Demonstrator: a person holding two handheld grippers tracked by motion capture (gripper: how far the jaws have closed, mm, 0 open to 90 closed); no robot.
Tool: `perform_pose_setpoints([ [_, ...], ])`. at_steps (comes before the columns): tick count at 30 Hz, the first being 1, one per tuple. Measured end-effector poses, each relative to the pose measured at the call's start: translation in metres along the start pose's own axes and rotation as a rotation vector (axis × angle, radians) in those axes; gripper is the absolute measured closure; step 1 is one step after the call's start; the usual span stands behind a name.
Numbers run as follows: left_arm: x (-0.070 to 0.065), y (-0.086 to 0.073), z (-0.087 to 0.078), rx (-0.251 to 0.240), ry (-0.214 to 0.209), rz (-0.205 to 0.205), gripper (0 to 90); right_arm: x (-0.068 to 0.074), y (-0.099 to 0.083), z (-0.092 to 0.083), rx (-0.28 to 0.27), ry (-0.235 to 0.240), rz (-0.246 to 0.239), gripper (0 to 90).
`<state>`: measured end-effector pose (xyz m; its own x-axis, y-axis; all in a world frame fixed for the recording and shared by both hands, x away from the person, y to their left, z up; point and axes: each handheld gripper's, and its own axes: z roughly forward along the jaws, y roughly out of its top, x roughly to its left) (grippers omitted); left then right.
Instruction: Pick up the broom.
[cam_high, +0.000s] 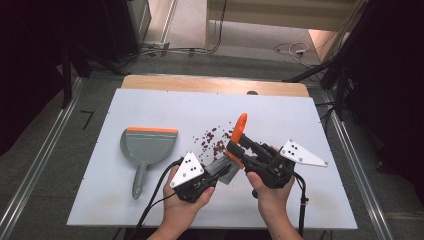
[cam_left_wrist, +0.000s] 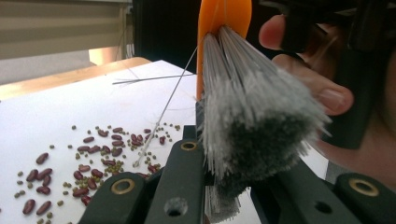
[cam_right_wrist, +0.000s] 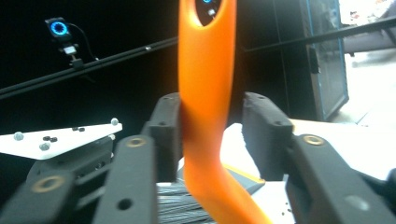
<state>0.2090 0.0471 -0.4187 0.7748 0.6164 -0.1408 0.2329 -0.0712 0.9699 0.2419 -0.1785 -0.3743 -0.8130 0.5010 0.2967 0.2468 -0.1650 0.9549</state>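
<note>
Brush (cam_high: 234, 147) at frame centre in the high view, grey bristles clenched in left gripper (cam_high: 212, 176), orange handle between right gripper (cam_high: 248, 148) jaws with a gap on one side, beans (cam_high: 212, 140) behind, dustpan (cam_high: 146, 148) at left.

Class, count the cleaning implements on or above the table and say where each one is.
2. The grey dustpan lies on the white board, left of the spilled beans. The orange-handled brush is held above the board between both tools.
</note>
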Motion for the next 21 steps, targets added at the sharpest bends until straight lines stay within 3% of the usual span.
perform_pose_setpoints([
  [8,0.004,0.002,-0.004,-0.008,-0.029,0.017,86.0,-0.009,0.008,-0.003,0.026,0.071,-0.029,43.2],
  [13,0.016,0.006,-0.012,-0.034,-0.069,-0.002,86.0,-0.02,0.013,-0.013,-0.016,0.12,-0.071,37.0],
  [17,0.026,0.01,-0.021,-0.044,-0.097,0.008,86.0,-0.033,0.014,-0.018,0.079,0.129,-0.095,36.9],
  [21,0.036,0.017,-0.032,-0.039,-0.159,0.042,85.9,-0.043,0.011,-0.019,0.178,0.216,-0.115,43.9],
])
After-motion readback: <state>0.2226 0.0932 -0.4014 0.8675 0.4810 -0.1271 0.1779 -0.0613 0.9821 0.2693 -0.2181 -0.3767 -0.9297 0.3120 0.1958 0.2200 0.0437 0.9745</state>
